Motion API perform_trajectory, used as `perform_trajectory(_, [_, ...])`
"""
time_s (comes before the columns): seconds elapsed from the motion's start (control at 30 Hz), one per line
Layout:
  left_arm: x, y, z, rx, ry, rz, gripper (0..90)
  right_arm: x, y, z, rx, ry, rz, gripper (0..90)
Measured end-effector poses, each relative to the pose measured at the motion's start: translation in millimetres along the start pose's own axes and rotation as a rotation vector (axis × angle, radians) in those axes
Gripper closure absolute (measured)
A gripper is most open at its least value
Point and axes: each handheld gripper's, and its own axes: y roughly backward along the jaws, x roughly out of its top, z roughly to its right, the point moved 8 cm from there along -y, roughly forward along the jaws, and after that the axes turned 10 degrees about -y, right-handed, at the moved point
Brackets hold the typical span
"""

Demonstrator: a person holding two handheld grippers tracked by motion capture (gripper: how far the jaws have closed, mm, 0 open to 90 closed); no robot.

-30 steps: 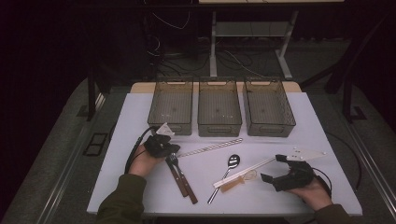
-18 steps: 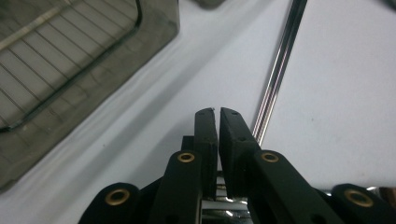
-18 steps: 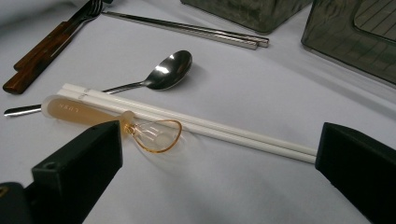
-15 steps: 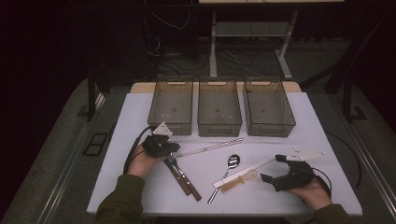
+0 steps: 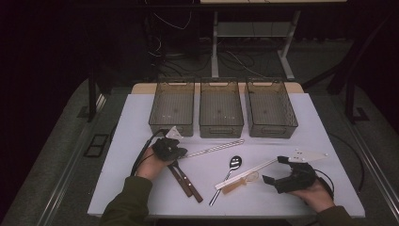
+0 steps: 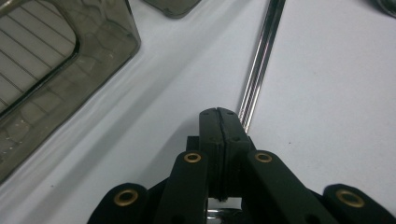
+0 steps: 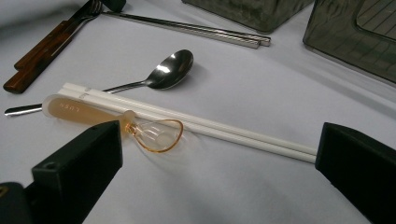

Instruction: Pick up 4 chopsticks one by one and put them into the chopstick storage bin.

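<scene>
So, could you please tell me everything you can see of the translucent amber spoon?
The amber spoon looks like clear plastic: a flat, opaque-looking handle with small raised lettering and a see-through, teardrop-shaped bowl. It lies flat on the white table, its handle alongside the white chopsticks and apparently touching them, near the metal spoon. It sits just ahead of the open right tool, which is not touching it.

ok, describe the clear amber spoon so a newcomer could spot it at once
Start at the white table, front right, just ahead of the right gripper. There the amber spoon lies against the white chopsticks. It is see-through and short; the steel spoon beside it is shiny and longer.
</scene>
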Motion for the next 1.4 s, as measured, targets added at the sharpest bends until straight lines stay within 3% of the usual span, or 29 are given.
perform_trajectory(0.23, [-1.5,1.8,6.4,-0.033,0.018,0.004,89.1,0.2,0.2,0.4,0.0,0.001,0.001,0.8])
perform_trajectory(0.77, [2.0,1.9,27.1,-0.089,-0.004,-0.013,89.0,0.5,1.0,0.7,-0.001,-0.001,0.004,0.8])
perform_trajectory(1.17, [3.4,1.8,28.2,-0.089,-0.011,-0.007,83.8,0.6,1.1,0.5,-0.001,0.001,0.006,0.8])
perform_trajectory(1.4, [13.0,8.3,26.1,-0.074,0.003,0.056,74.3,0.4,0.8,0.3,-0.001,0.001,0.004,0.8])
